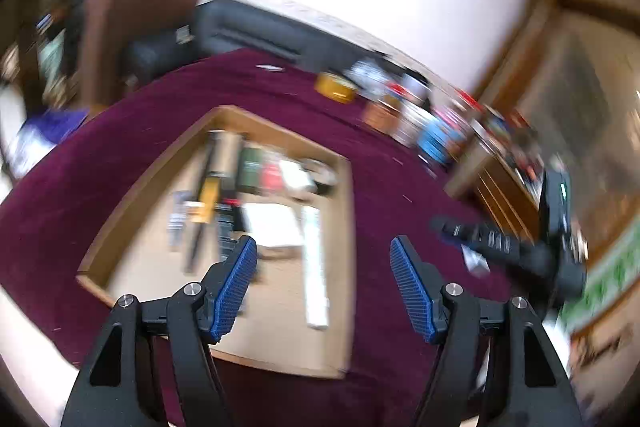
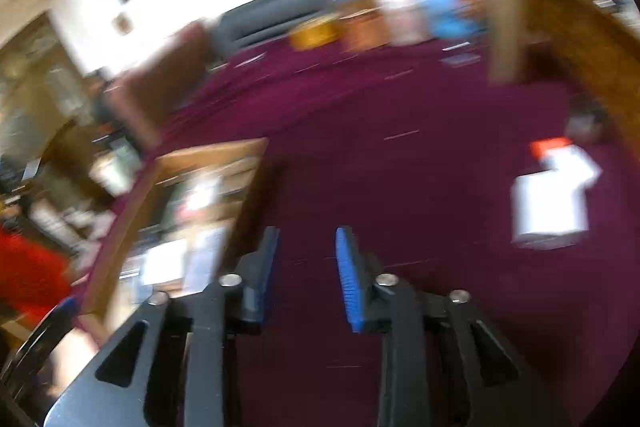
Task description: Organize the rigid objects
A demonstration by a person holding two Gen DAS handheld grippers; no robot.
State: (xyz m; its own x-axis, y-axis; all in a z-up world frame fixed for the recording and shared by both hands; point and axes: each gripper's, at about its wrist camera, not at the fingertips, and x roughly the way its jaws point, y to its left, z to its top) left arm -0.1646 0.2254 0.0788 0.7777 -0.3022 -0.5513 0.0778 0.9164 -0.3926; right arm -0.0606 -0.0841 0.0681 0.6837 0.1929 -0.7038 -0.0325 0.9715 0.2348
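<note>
Mid-task: wooden tray (image 1: 348,227) on maroon worktop (image 1: 392,155) already stocked with blurred items; white box (image 2: 550,207) outstanding beside it; left hand-held gripper (image 1: 324,287) and right hand-held gripper (image 2: 306,279) both spread, empty.

Blur leaves no text, label or number readable anywhere.

A deep maroon cloth (image 1: 120,155) is covering the worktop. The shallow tray (image 1: 348,267) is showing a tan wooden rim and a paler beige floor. The left gripper (image 1: 323,269) is wearing ribbed blue pads (image 1: 236,285) on black arms. The right gripper (image 2: 307,269) is showing the same blue on black. A white box (image 2: 550,207) is carrying an orange-red patch. A yellow tape roll (image 1: 335,87) is sitting blurred at the back.
</note>
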